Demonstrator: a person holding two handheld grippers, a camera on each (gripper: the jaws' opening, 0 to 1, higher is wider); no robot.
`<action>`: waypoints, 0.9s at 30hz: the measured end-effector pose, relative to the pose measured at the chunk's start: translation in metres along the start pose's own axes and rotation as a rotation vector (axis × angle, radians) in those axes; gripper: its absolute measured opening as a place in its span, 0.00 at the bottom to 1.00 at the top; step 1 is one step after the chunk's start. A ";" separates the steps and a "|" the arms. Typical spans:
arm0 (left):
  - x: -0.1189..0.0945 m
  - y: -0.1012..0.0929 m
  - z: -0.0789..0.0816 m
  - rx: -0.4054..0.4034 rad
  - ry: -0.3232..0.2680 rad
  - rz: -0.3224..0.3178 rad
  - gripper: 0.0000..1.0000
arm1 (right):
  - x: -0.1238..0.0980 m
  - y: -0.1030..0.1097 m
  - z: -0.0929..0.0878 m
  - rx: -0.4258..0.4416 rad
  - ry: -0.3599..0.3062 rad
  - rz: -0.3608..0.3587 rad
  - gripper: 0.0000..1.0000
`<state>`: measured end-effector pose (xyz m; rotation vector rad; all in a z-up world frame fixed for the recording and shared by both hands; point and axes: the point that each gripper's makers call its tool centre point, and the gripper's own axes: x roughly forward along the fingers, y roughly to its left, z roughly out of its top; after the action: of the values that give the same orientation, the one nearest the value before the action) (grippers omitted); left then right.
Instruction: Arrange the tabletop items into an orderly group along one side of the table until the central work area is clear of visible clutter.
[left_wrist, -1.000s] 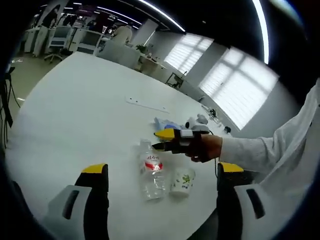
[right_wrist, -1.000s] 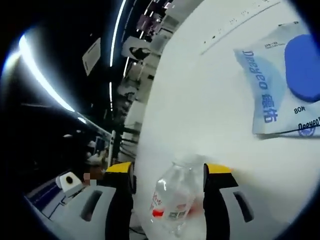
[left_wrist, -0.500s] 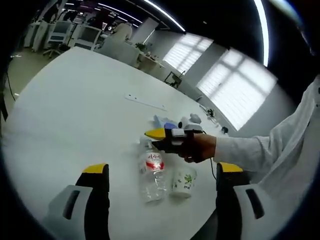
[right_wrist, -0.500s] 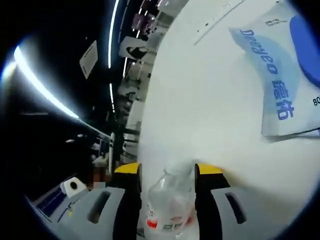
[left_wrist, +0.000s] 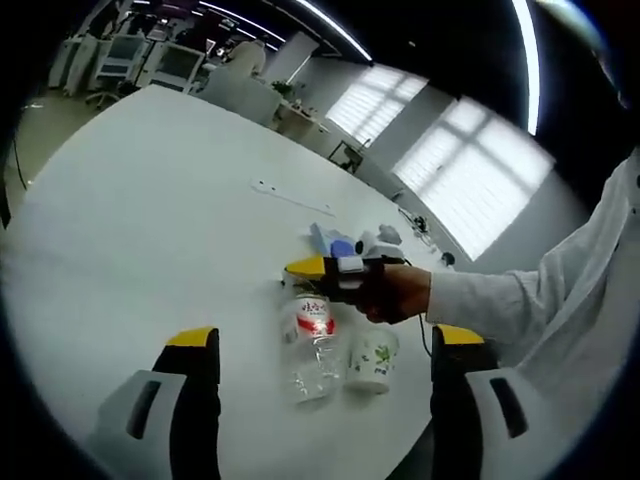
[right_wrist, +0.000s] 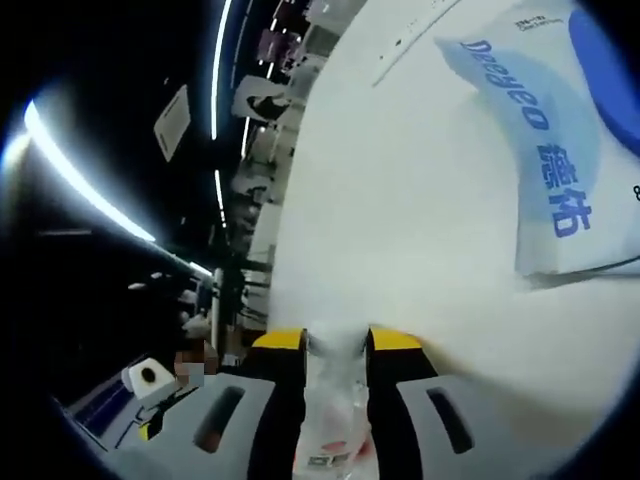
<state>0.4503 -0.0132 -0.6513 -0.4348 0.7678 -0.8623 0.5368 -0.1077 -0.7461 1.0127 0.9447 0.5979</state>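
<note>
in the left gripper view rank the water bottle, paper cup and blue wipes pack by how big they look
1. water bottle, clearly the longest of the three.
2. paper cup, shorter than the bottle right beside it.
3. blue wipes pack, looks smallest, but it lies farther off and partly behind the right gripper, so that rank is unsure.

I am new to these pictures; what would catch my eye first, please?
First, the clear water bottle near the table's close edge, clamped at its neck by the right gripper. A paper cup stands beside it. In the right gripper view, a blue and white packet lies on the table.
</note>
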 end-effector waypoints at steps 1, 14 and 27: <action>0.000 0.000 0.000 0.000 0.001 0.000 0.89 | 0.000 0.000 0.000 -0.010 -0.003 -0.004 0.20; 0.015 0.004 -0.005 0.025 0.037 -0.051 0.87 | -0.003 0.019 0.005 -0.115 -0.014 0.032 0.19; 0.066 0.003 -0.014 0.093 0.133 -0.192 0.77 | -0.012 0.080 -0.005 -0.452 0.039 0.101 0.18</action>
<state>0.4690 -0.0647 -0.6902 -0.3755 0.8137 -1.1105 0.5263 -0.0801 -0.6708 0.6461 0.7481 0.8731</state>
